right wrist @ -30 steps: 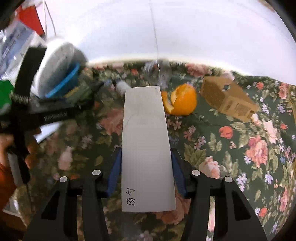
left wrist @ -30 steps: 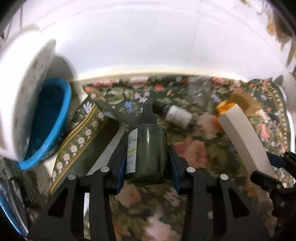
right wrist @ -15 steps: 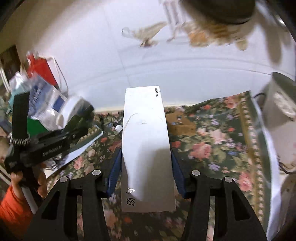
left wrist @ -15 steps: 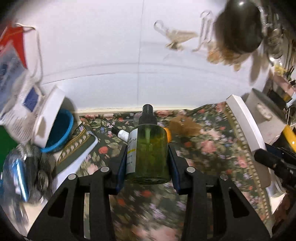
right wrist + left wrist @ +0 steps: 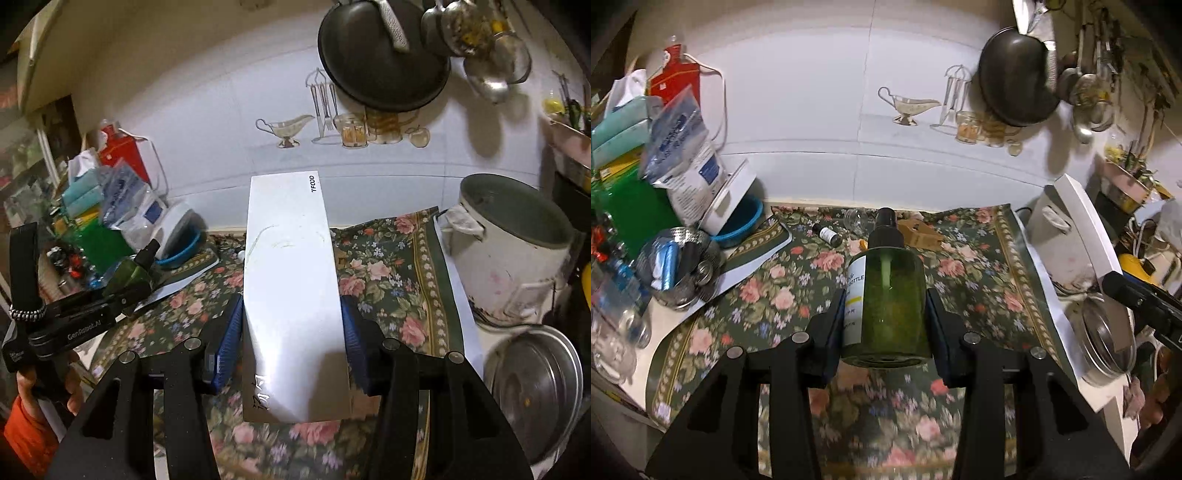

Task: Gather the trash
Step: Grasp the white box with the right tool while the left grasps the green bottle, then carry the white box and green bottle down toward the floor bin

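The left gripper [image 5: 884, 325] clamps a green plastic spray bottle [image 5: 886, 299] and the right gripper [image 5: 291, 347] a flat white carton [image 5: 291, 295], both raised above the floral-clothed counter [image 5: 783, 291].

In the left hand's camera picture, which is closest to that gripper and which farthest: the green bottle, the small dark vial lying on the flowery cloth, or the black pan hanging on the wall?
1. Green bottle: clamped in the left gripper.
2. Small dark vial: lying on the cloth, ahead and slightly left.
3. Black pan: hanging high on the wall, upper right.

place: home kitchen — hanging wok [image 5: 1015, 85] | ladles [image 5: 1086, 92] | rice cooker [image 5: 513, 258] | floral tablecloth [image 5: 979, 280]
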The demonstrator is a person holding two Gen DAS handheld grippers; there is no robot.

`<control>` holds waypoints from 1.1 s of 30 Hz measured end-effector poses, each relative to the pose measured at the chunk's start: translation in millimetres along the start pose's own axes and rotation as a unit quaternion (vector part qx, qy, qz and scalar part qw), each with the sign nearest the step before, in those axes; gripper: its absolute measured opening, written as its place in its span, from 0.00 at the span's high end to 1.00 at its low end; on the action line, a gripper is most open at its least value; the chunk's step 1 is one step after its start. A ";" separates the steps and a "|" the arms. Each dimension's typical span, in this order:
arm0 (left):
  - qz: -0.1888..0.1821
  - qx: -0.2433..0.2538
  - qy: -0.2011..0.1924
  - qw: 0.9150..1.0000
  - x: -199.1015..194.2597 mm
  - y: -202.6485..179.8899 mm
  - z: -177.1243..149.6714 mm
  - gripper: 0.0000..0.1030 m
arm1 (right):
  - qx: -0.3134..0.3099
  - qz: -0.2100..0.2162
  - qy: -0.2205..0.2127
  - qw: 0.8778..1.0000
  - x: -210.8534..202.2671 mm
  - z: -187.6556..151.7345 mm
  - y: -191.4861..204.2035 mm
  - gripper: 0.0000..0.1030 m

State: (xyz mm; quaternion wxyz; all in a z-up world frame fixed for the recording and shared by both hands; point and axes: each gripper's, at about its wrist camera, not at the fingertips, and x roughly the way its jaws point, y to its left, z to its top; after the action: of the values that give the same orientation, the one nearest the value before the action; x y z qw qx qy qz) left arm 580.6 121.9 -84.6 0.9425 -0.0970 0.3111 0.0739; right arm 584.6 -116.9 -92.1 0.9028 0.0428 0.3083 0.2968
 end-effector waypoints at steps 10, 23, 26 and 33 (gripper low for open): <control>-0.041 0.016 0.002 0.999 -75.9 24.6 -63.9 0.61 | 0.019 -0.020 -0.008 1.000 -64.7 -54.1 48.3 0.53; -0.062 0.063 0.050 0.995 -161.1 91.1 -170.6 0.61 | 0.100 -0.069 -0.005 0.993 -121.7 -152.6 147.1 0.53; -0.064 0.056 0.072 0.994 -164.9 99.5 -190.6 0.61 | 0.107 -0.076 0.015 0.991 -126.1 -169.9 159.6 0.53; -0.071 0.039 0.124 0.989 -152.2 98.0 -239.8 0.61 | 0.112 -0.079 0.056 0.989 -129.2 -205.6 165.3 0.53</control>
State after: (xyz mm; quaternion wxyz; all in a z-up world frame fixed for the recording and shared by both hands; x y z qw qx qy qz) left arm 302.8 150.1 -195.5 0.9028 -0.0900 0.4202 -0.0181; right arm 298.8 -75.7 -146.2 0.8941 0.1028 0.3923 0.1902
